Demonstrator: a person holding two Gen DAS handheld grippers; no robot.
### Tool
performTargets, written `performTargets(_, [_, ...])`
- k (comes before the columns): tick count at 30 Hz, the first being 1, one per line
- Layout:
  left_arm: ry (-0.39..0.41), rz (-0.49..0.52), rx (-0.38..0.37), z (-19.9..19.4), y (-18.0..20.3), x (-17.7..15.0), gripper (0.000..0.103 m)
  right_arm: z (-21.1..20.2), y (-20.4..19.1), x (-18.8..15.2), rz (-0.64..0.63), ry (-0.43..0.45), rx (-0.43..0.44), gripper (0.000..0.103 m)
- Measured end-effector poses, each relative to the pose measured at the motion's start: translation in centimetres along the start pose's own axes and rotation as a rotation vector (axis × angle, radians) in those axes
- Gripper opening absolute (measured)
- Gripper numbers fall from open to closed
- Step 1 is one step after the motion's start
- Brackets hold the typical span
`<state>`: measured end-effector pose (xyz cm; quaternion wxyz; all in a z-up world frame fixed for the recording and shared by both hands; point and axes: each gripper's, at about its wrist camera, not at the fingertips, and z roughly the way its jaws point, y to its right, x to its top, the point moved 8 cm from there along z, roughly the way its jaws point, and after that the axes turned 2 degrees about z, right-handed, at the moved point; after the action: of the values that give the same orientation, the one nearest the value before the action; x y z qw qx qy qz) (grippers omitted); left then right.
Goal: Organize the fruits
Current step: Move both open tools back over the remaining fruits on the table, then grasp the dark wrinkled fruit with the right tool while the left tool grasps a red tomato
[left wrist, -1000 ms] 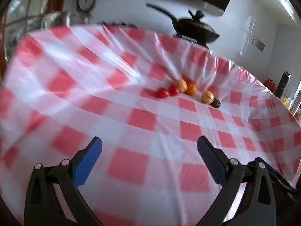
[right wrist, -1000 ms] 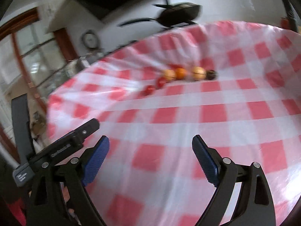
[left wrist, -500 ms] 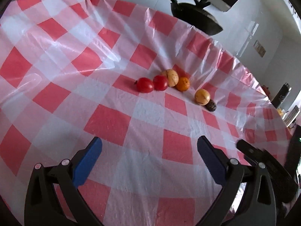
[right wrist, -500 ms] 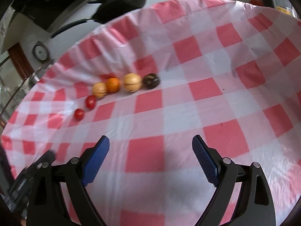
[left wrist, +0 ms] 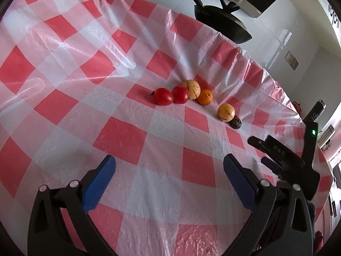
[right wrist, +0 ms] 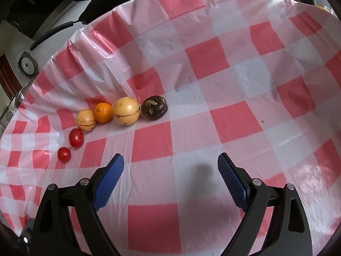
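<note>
Red-and-white checked plastic covers the table [right wrist: 223, 117], and six fruits lie on it in a curved row: two red tomatoes [right wrist: 75, 137], a striped pale melon [right wrist: 85, 120], an orange [right wrist: 103, 112], a yellow melon [right wrist: 126, 111] and a dark wrinkled fruit [right wrist: 154, 107]. Left claw [left wrist: 169, 178] and right claw [right wrist: 170, 178] both gape wide, holding nothing, well short of the row

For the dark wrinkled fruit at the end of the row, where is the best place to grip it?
Grip the dark fruit across its widest middle, coming from above with the right gripper. One side nearly touches the yellow fruit, so set the jaws front-to-back.
</note>
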<state>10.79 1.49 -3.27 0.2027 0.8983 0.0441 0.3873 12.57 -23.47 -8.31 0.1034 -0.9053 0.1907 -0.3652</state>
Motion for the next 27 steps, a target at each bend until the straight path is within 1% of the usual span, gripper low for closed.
performTargets(3, [-0.001, -0.003, -0.001, 0.0, 0.0, 0.0, 0.101, 0.5, -0.2, 0.3, 0.009, -0.009, 0.023, 0.087])
performTargets(8, [0.001, -0.022, -0.003, 0.0, -0.3, 0.1, 0.101, 1.4, 0.3, 1.1, 0.07, -0.025, 0.102, 0.087])
performTargets(12, [0.004, -0.026, -0.009, -0.1, -0.4, 0.1, 0.101, 1.9, -0.1, 1.6, 0.054, -0.025, 0.102, 0.087])
performTargets(14, [0.006, -0.028, -0.012, -0.1, -0.4, 0.1, 0.101, 2.0, -0.2, 2.5, 0.036, 0.017, 0.062, 0.087])
performTargets(15, [0.007, -0.029, -0.012, -0.1, -0.4, 0.2, 0.101, 2.3, -0.2, 3.0, 0.03, 0.02, 0.047, 0.087])
performTargets(16, [0.007, -0.031, -0.013, -0.1, -0.5, 0.2, 0.101, 3.0, -0.3, 3.3, 0.011, 0.005, 0.018, 0.087])
performTargets(17, [0.008, -0.032, -0.015, -0.2, -0.5, 0.2, 0.101, 3.8, -0.5, 3.5, -0.027, -0.023, -0.032, 0.086])
performTargets(18, [0.009, -0.034, -0.015, -0.2, -0.5, 0.2, 0.101, 4.6, -0.8, 3.5, -0.083, -0.055, -0.079, 0.079])
performTargets(20, [0.01, -0.037, -0.017, -0.2, -0.5, 0.2, 0.101, 5.3, -1.5, 3.6, -0.17, -0.074, -0.145, 0.072])
performTargets(21, [0.012, -0.037, -0.018, -0.2, -0.5, 0.2, 0.101, 5.6, -1.9, 3.7, -0.196, -0.075, -0.155, 0.069])
performTargets(24, [0.014, -0.037, -0.016, -0.2, -0.5, 0.3, 0.101, 6.9, -3.1, 4.3, -0.257, -0.089, -0.174, 0.067])
performTargets(26, [0.017, -0.036, -0.016, -0.3, -0.5, 0.3, 0.101, 7.9, -4.0, 5.2, -0.3, -0.081, -0.197, 0.064])
performTargets(27, [0.016, -0.036, -0.016, -0.2, -0.5, 0.3, 0.101, 8.3, -4.3, 5.5, -0.309, -0.081, -0.191, 0.058])
